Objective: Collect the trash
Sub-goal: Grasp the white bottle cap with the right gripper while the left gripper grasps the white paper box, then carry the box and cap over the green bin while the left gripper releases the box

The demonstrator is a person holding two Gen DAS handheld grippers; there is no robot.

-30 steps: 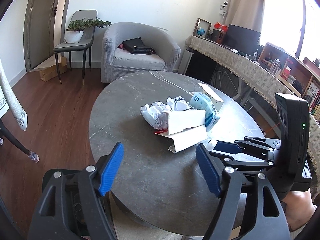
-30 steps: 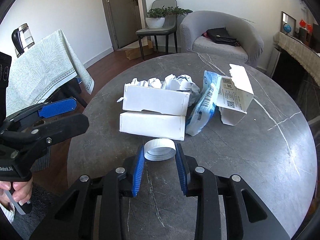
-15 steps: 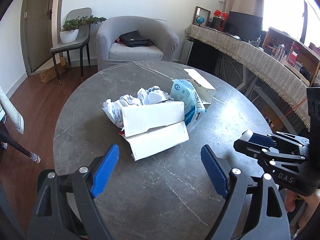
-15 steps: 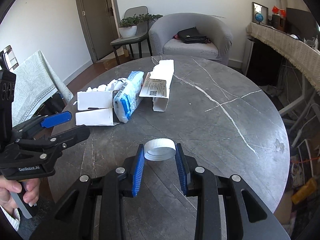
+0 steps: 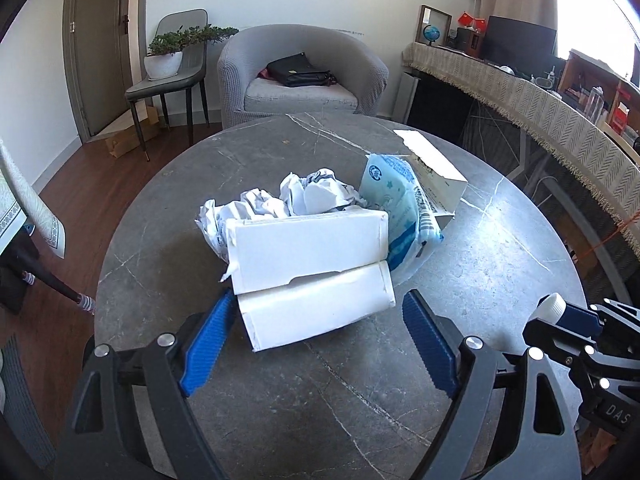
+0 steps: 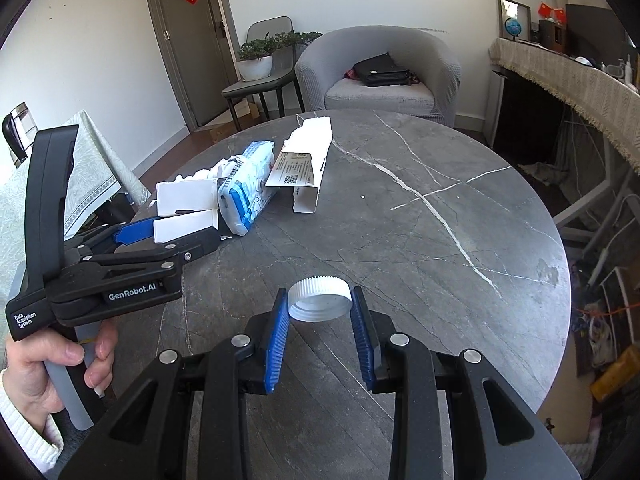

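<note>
A pile of trash lies on the round grey marble table [image 5: 500, 264]. Nearest me is an open white carton [image 5: 316, 280], with crumpled paper [image 5: 280, 200] behind it, a blue-and-white plastic packet [image 5: 400, 208] to its right and a torn white box [image 5: 436, 172] further right. My left gripper [image 5: 316, 340] is open, its blue fingers on either side of the carton's near end. My right gripper [image 6: 320, 320] is shut on a white ribbed bottle cap [image 6: 320, 298] above the table's near side. The cap also shows in the left wrist view [image 5: 552, 306].
A grey armchair [image 5: 300, 76] with a black bag stands beyond the table. A chair holding a potted plant [image 5: 168, 56] is by the door. A cloth-covered sideboard [image 5: 540, 100] runs along the right. A cloth-draped table [image 6: 80, 168] stands at the left.
My left gripper has moved forward until its open fingers flank the white carton. My right gripper has swung right, away from the pile, still holding the cap.
</note>
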